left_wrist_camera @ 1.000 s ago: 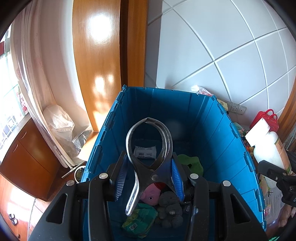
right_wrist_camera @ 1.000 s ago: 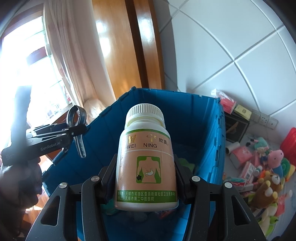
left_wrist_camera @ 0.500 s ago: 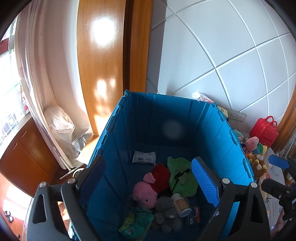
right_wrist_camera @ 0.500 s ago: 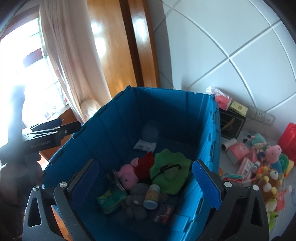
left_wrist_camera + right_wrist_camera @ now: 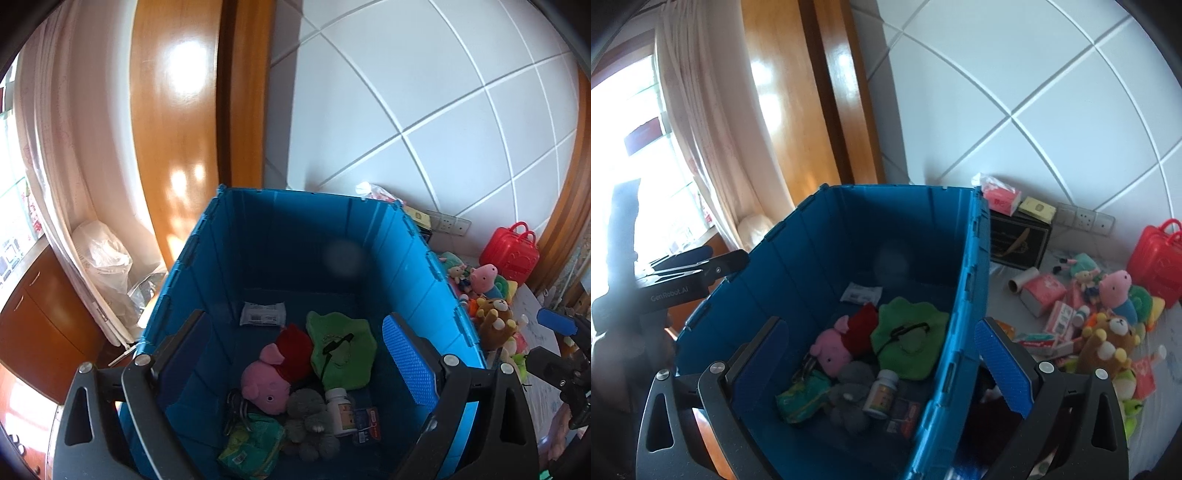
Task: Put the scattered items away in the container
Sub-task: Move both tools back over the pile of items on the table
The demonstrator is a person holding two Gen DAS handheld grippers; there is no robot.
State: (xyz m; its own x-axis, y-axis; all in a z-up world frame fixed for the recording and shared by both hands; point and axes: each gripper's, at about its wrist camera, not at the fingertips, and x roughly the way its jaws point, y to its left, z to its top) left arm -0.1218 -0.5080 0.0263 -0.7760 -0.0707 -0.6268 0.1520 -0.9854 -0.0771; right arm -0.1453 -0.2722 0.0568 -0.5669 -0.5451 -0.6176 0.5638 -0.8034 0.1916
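Note:
The blue container [image 5: 413, 258] [image 5: 967, 266] stands below both grippers. Inside lie a pink pig plush [image 5: 266, 380] [image 5: 831, 349], a green plush [image 5: 340, 350] [image 5: 905, 339], a grey plush [image 5: 310, 417] [image 5: 849, 395], a pill bottle [image 5: 341, 406] [image 5: 881, 393], a metal clamp [image 5: 236, 410], a green packet [image 5: 251, 446] and a white packet [image 5: 262, 314]. My left gripper [image 5: 295, 358] is open and empty above the container. My right gripper [image 5: 879, 362] is open and empty over the container's right wall.
Scattered items lie right of the container: a pig plush [image 5: 1115, 291], a bear plush [image 5: 1108, 339], pink boxes [image 5: 1045, 295], a red case [image 5: 1156, 262], a black box [image 5: 1019, 236]. A curtain [image 5: 66, 184] and wooden cabinet [image 5: 33, 314] stand left.
The left gripper opened and dropped the metal clamp into the container. The right gripper opened and dropped the pill bottle in. The right gripper has since shifted right over the container's wall.

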